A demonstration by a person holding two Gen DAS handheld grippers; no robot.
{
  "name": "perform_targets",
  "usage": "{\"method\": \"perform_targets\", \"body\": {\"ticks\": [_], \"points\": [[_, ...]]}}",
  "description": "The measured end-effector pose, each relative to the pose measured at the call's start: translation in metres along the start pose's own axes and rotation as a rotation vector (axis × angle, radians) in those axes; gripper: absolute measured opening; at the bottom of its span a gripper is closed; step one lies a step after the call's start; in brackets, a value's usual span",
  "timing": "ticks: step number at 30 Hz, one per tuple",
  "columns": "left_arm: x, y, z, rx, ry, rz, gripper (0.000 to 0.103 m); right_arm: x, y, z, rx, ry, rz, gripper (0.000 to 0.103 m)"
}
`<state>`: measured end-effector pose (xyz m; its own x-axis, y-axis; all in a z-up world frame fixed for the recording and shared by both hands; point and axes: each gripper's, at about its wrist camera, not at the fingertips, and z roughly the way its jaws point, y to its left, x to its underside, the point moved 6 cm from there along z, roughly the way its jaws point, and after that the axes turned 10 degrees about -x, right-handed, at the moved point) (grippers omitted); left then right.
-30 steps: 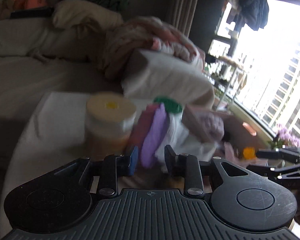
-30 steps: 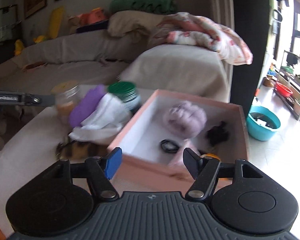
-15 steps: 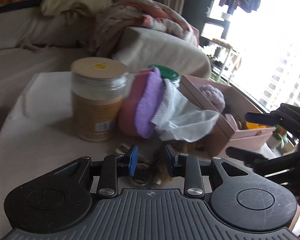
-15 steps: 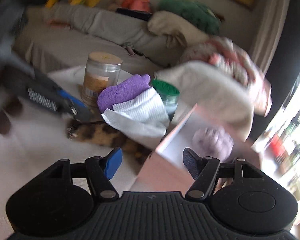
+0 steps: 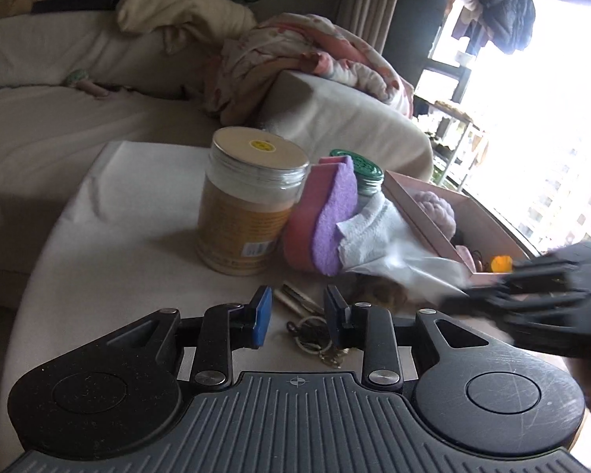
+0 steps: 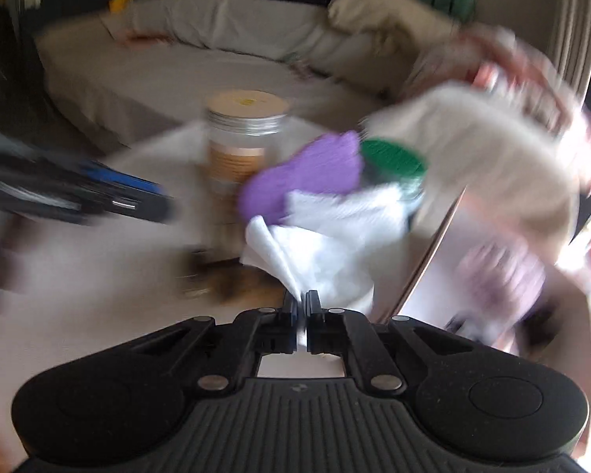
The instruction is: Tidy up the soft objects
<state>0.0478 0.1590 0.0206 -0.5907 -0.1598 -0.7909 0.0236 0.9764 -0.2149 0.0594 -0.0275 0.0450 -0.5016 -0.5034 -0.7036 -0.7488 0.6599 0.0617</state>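
The right claw is clenched on a corner of the white cloth, its fingers pressed together with the fabric pinched between them. The cloth drapes over the near wall of the pink box and lies against the purple sponge, which leans on the tall jar with the beige lid. A green-lidded jar stands just behind the sponge. Inside the box sits a lilac knitted ball. The left claw hangs released above the table, its fingers apart over a bunch of keys. The right-wrist view is heavily blurred.
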Motion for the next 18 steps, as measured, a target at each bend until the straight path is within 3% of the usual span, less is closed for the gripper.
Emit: {"method": "perform_targets", "body": {"ticks": [5, 9, 13, 16, 18], "points": [[0.006, -0.019, 0.002, 0.041, 0.011, 0.035, 0.032, 0.028, -0.006, -0.069, -0.17, -0.028, 0.208, 0.004], [0.008, -0.035, 0.004, 0.057, 0.017, 0.072, 0.032, 0.046, -0.026, -0.114, -0.222, -0.083, 0.365, 0.004], [0.01, -0.049, 0.004, 0.045, 0.019, 0.129, 0.032, 0.058, -0.037, -0.119, -0.133, -0.11, 0.37, 0.004], [0.011, -0.054, 0.003, 0.014, 0.013, 0.174, 0.032, 0.069, -0.041, -0.09, -0.101, -0.077, 0.381, 0.004], [0.009, -0.048, 0.002, -0.017, 0.008, 0.153, 0.032, 0.078, -0.038, -0.066, -0.073, -0.049, 0.362, 0.004]]}}
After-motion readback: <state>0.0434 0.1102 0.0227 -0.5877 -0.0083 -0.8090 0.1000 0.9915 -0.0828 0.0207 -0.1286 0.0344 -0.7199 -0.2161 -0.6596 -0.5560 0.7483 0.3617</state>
